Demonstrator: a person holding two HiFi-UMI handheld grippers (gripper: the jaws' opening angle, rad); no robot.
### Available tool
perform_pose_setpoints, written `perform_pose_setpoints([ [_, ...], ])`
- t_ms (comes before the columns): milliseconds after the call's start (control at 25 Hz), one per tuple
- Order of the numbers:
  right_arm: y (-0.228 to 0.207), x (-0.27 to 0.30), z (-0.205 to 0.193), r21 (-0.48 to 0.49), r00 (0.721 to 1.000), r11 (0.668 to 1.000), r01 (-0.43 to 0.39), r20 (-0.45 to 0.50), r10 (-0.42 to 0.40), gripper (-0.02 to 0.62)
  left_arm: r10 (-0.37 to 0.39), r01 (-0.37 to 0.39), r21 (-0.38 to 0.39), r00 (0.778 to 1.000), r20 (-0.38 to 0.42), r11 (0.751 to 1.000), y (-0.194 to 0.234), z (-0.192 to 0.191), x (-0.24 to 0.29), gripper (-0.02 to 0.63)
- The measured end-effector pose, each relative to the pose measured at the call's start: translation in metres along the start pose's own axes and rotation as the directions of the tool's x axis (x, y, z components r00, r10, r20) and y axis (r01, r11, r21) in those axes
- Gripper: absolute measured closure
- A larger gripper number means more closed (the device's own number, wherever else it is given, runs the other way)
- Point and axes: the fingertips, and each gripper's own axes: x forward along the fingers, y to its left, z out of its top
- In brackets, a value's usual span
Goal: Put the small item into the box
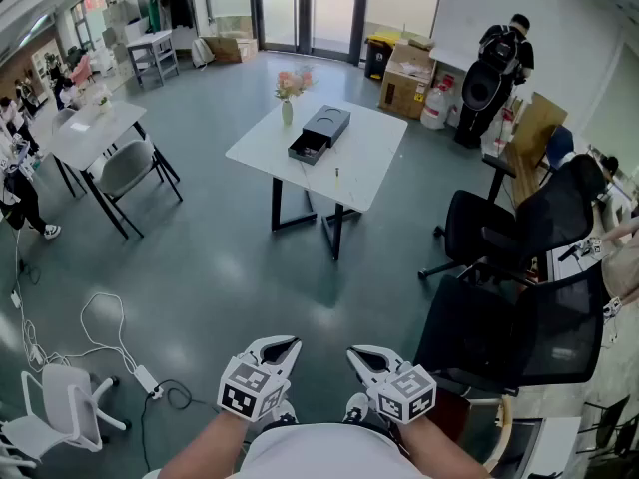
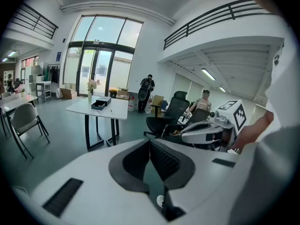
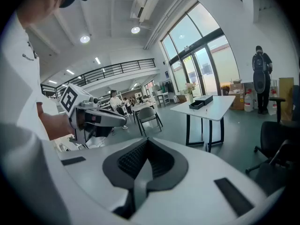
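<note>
1. The left hand-held gripper point(image 1: 278, 348) point(image 2: 150, 143) is low in front of the person's body. Its jaws are closed, tips together, with nothing between them.
2. The right hand-held gripper point(image 1: 367, 355) point(image 3: 146, 142) is just beside it on the right. Its jaws are also closed and hold nothing. Each hand-held gripper carries a cube with square markers.
3. A white cable point(image 1: 95, 332) loops across the grey floor to the left of the left hand-held gripper, near a white chair point(image 1: 60, 407).
4. Black office chairs point(image 1: 519, 327) stand to the right of the right hand-held gripper.
5. A white worktop point(image 1: 369, 163) on black legs stands straight ahead, well apart from both hand-held grippers.
6. The small item point(image 1: 336, 177), thin and stick-like, lies on the side of the worktop nearer the hand-held grippers. It is close to the box but not touching it.
7. The dark box point(image 1: 321, 131) point(image 2: 101, 103) point(image 3: 200, 101) lies just beyond the small item, with its drawer pulled out. A vase of flowers point(image 1: 289, 96) stands to the left of the box.
8. Farthest away, ahead and to the right, a person in dark clothes point(image 1: 497, 68) stands near cardboard boxes point(image 1: 404, 83) and glass doors.
</note>
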Motion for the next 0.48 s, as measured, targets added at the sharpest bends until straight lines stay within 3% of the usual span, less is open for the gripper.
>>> perform_pose_setpoints([
  [480, 0.0048, 0.0043, 0.0015, -0.012, 1.0, 1.0, 0.005, -0.002, -0.005, 0.58, -0.001, 0.001, 0.002, 1.0, 0.012, 1.0, 0.003, 0.0014, -0.0072, 0.589],
])
